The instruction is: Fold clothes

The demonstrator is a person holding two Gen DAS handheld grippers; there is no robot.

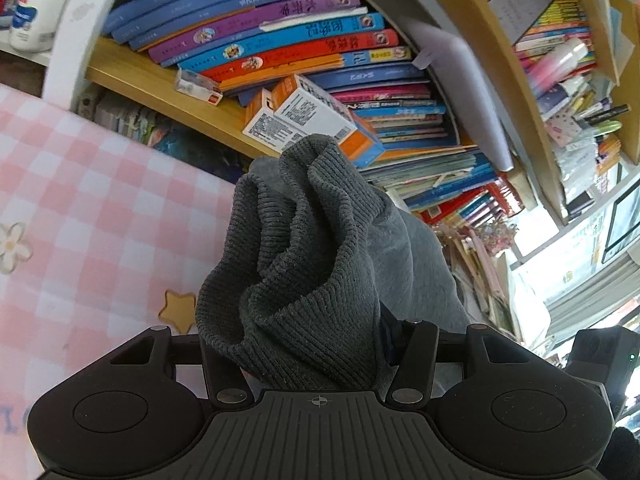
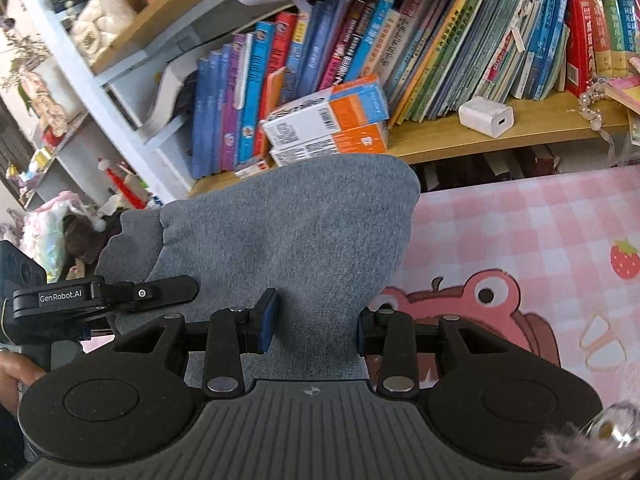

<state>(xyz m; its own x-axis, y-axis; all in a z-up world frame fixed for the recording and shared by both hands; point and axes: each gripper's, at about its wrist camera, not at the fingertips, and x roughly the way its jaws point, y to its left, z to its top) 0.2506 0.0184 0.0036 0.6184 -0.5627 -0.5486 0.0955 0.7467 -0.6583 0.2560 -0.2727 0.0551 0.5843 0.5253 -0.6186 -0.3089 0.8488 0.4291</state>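
A grey garment with a dark ribbed cuff (image 1: 304, 248) is bunched between my left gripper's (image 1: 316, 344) jaws, which are shut on the ribbed edge; the cloth hides the fingertips. In the right wrist view the lighter grey fabric (image 2: 288, 236) rises between my right gripper's (image 2: 316, 324) blue pads (image 2: 267, 322), which press on it from both sides. Both grippers hold the garment up above the pink checked bedsheet (image 2: 520, 232). The left gripper also shows at the left edge of the right wrist view (image 2: 100, 296).
A wooden bookshelf packed with books (image 1: 304, 48) stands right behind the bed, with orange and white boxes (image 2: 332, 120) and a white charger (image 2: 486, 115) on its ledge. The sheet also shows in the left wrist view (image 1: 80, 200). Cluttered shelves and toys lie at the left (image 2: 60, 216).
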